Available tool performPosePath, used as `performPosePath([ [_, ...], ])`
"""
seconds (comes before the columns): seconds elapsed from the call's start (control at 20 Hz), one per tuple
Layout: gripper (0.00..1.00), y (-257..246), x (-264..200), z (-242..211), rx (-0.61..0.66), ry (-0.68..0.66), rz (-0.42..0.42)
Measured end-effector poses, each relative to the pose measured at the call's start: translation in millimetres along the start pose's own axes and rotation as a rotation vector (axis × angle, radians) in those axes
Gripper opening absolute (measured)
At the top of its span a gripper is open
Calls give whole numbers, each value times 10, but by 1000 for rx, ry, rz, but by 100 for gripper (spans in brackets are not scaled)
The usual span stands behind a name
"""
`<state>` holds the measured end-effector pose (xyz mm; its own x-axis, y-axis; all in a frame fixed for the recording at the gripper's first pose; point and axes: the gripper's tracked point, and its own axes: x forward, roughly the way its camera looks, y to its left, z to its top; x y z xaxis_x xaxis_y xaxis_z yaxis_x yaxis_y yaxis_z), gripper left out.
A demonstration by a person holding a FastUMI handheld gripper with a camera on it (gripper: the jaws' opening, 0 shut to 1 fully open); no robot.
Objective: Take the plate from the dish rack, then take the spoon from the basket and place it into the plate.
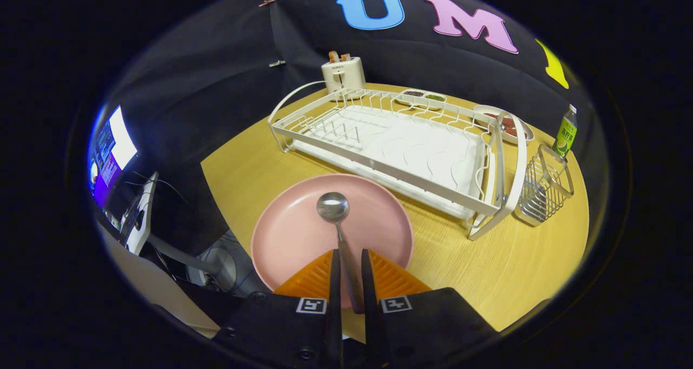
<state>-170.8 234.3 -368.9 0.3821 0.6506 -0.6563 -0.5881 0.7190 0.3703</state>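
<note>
Claw (350, 261) fingers pinch the spoon (337, 217) by its handle, bowl lying over the middle of the pink plate (281, 234). Plate sits on the worktop (487, 261), clear of the dish rack (390, 142); release appears due

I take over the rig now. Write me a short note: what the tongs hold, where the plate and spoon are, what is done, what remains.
Tongs: closed on the spoon handle, one finger on each side.
Spoon: bowl over the middle of the pink plate; whether it touches the plate I cannot tell.
Plate: on the table, in front of the dish rack, already out of it.
Basket: right of the rack.
Left: release the spoon into the plate and withdraw.
</note>
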Motion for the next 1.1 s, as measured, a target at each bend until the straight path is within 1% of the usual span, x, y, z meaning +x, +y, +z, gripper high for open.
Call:
performPosePath([
  [0.1,22,-53,6,-32,24,9,-14],
  [0.15,29,-75,2,-6,30,5,-19],
  [0.2,32,-89,0,22,36,-1,-20],
  [0.25,40,-103,8,46,40,-4,-22],
  [0.3,41,-109,12,46,45,-6,-22],
  [0.45,63,-87,10,68,56,-1,-10],
  [0.5,68,-74,1,84,54,-1,-6],
  [0.55,81,-53,-36,118,50,-7,1],
  [0.6,88,-40,-72,169,44,-18,3],
  [0.65,98,-24,-143,248,40,-34,6],
  [0.75,99,-24,-276,448,19,-79,-4],
  [0.85,99,-76,-477,738,-27,-150,-40],
  [1.0,99,-225,-802,1238,-90,-272,-129],
  [1.1,99,-298,-989,1547,-100,-355,-178],
])
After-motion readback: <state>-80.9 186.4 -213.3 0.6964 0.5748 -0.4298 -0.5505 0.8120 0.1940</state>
